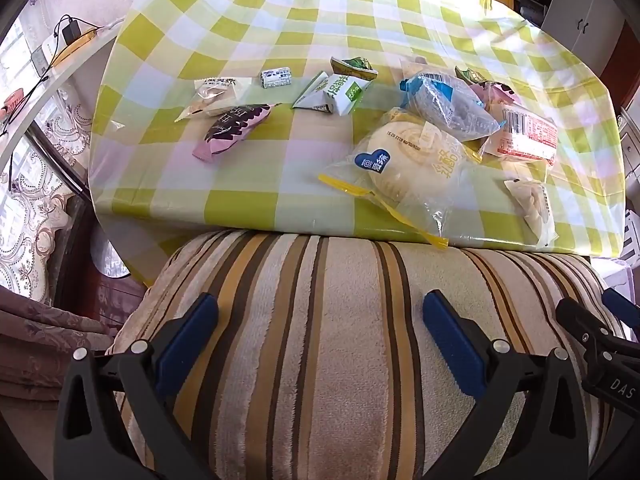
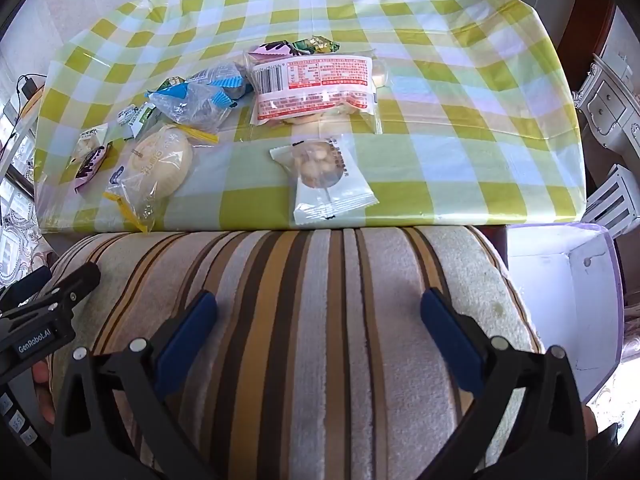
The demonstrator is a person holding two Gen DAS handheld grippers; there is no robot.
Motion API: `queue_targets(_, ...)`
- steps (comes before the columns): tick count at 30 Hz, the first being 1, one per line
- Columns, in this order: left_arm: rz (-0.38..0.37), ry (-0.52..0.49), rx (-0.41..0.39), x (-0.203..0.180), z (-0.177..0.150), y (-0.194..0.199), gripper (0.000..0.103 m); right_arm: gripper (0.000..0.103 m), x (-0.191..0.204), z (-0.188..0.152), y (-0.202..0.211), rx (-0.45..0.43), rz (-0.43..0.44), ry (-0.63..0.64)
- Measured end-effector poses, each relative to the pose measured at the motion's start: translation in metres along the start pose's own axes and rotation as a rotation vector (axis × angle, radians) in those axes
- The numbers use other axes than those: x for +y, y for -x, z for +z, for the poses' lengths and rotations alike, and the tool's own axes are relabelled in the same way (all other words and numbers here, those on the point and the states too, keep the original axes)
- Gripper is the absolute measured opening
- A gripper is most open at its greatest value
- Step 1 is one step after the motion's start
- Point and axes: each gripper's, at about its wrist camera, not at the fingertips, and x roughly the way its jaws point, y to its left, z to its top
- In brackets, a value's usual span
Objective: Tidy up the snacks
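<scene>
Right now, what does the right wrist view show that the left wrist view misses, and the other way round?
Only the right wrist view shows the white open box right of the cushion. Only the left wrist view shows the small blue-white candy and the shelf with cables. Both show the checked tablecloth, the striped cushion, the round pastry bag, the red-label packet, and both grippers open: left gripper, right gripper.
</scene>
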Motion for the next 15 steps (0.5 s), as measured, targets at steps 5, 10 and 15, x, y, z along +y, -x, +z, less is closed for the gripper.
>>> queue_targets(5, 0.001, 0.003, -0.002, -0.0015, -0.0005, 0.0004, 0.099, 0.102, -0.0001, 0.0, 0.0, 0.0, 0.0, 0.0)
queue_targets(10, 0.002, 0.002, -0.007, -0.001, 0.0005, 0.0012, 0.099, 0.102, -0.0006, -0.0005, 0.0001, 0.0, -0.001, 0.0)
queue_targets(15, 0.001, 0.002, -0.008, 0.0002, 0.0016, 0.002, 0.099, 0.102, -0.0008, -0.0005, 0.0002, -0.007, 0.001, -0.004)
